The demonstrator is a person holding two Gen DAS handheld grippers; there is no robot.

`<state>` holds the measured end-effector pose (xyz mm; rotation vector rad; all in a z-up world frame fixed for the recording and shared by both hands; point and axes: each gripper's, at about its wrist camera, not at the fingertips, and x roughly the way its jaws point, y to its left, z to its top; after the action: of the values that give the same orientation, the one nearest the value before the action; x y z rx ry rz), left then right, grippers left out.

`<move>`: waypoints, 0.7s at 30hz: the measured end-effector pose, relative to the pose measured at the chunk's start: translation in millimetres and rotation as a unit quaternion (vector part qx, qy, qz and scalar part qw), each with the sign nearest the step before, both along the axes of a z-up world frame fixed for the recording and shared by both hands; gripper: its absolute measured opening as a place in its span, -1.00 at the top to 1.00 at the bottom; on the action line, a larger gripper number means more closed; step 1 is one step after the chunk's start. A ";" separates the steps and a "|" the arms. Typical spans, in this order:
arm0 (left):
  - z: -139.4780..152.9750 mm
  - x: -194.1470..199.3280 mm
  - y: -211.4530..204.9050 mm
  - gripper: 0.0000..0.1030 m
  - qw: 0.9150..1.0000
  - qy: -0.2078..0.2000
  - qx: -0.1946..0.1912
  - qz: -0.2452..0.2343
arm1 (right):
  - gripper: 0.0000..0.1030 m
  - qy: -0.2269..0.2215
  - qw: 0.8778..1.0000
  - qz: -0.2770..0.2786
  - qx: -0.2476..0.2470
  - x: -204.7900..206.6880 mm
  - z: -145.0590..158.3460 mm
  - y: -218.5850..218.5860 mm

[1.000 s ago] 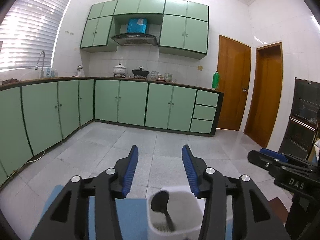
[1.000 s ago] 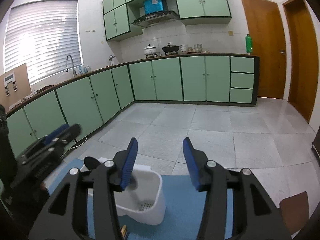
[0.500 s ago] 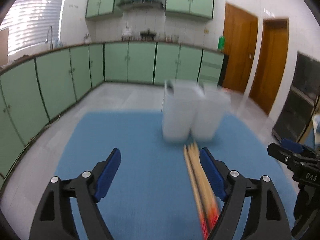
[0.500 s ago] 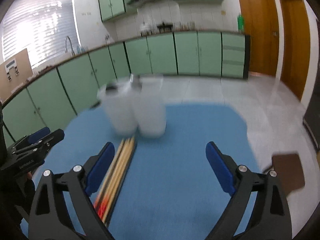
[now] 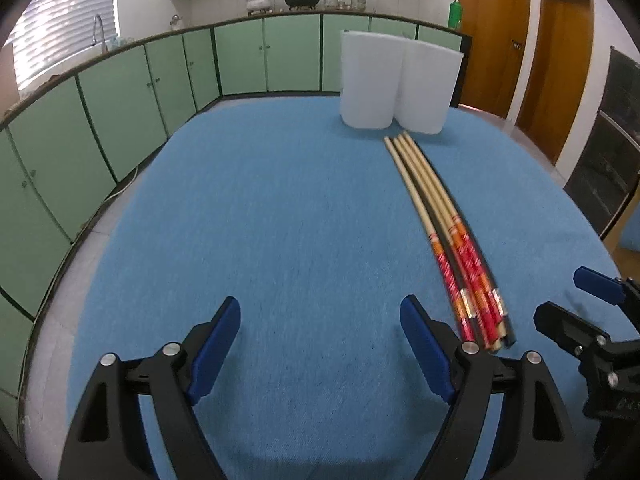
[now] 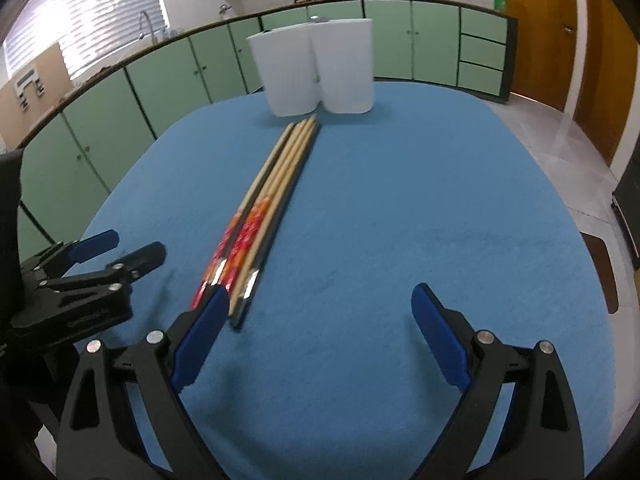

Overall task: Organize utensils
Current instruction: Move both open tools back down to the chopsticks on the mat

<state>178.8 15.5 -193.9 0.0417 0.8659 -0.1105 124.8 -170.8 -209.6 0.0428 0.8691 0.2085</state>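
A bundle of chopsticks (image 5: 442,228) lies flat on a blue table mat (image 5: 280,220), thin bare-wood tips pointing at, and just short of, a white two-compartment utensil holder (image 5: 396,84) standing at the mat's far edge. Both tongs hang released and empty over the near end of the mat: the left gripper (image 5: 320,344) with its jaws spread wide to the left of the chopsticks' red-patterned handle ends, the right gripper (image 6: 316,336) equally wide open to their right, its left blue pad nearly at the handle ends. The likely risk is in the pickup: the sticks lie packed side by side, so a pinch on the bundle may catch only some of them, or roll and scatter the rest across the mat. A long stick gripped near one end could also swing and knock the light-looking holder, which stands near the mat's edge.
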 end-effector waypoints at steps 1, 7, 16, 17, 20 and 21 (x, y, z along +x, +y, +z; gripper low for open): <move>-0.2 0.1 -0.7 -0.57 1.000 0.002 -0.002 0.002 | -0.74 -0.001 1.000 0.003 -0.006 -1.6 -0.1 2.4; -0.7 1.4 -0.9 -0.58 1.000 0.005 -0.004 0.007 | -0.73 0.012 0.999 0.012 -0.041 5.8 -3.0 11.0; -3.7 0.3 2.6 -0.60 1.000 0.012 -0.007 0.014 | -0.62 0.020 0.997 -0.038 -0.070 13.7 -0.1 -13.1; -3.7 0.2 1.9 -0.60 1.000 0.012 -0.006 0.014 | -0.61 0.019 0.997 -0.038 -0.065 12.7 1.2 -16.0; -3.4 -1.3 -0.1 -0.61 1.000 0.011 -0.003 0.012 | -0.48 0.013 0.999 -0.022 -0.039 5.8 2.6 -17.8; -3.4 -2.2 -0.6 -0.61 1.000 0.011 -0.003 0.011 | -0.40 0.013 0.999 -0.017 -0.032 5.1 2.8 -16.4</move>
<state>176.7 14.8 -197.3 0.0261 0.8875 -0.0925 129.9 -187.1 -206.8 0.0002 0.9007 0.1474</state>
